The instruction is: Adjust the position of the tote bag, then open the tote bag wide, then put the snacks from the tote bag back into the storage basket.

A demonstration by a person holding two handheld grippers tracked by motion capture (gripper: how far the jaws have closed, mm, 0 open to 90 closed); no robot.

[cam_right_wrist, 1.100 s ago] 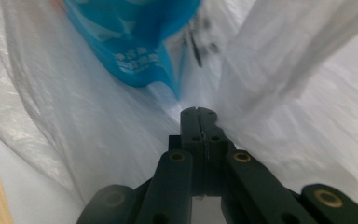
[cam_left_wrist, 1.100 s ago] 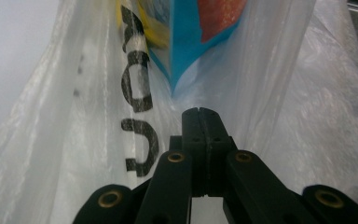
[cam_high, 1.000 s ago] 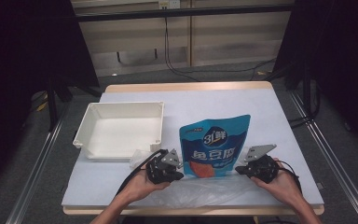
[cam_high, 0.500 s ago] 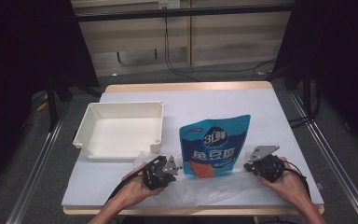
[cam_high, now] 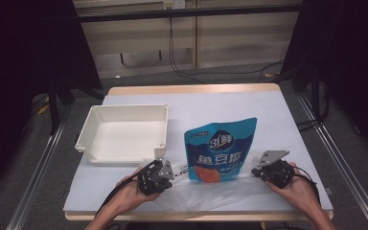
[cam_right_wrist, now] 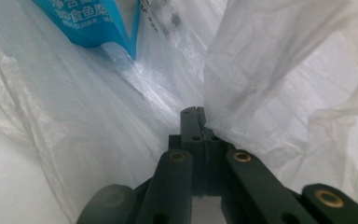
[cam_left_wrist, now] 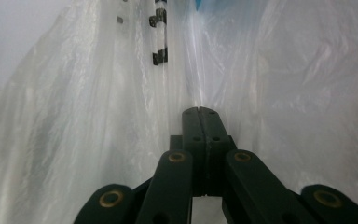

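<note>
A blue snack pouch (cam_high: 220, 151) lies at the table's near middle, its lower end over a clear plastic bag (cam_high: 211, 194) spread along the front edge. My left gripper (cam_high: 162, 173) is at the bag's left end, jaws shut, with the film gathered at their tip (cam_left_wrist: 199, 112) and billowing around them. My right gripper (cam_high: 270, 166) is just right of the pouch. Its jaws are shut on a fold of the bag's film (cam_right_wrist: 242, 107). A corner of the blue pouch (cam_right_wrist: 93, 23) shows beyond, behind the film.
A white rectangular tray (cam_high: 88, 139) sits at the left, just beyond my left gripper. A white sheet covers the table (cam_high: 211, 103). Dark floor and metal rails (cam_high: 38, 167) flank the table.
My left gripper has slid a little to the left and toward the near edge, drawing the bag's film with it. The right gripper and the pouch stay about where they were.
</note>
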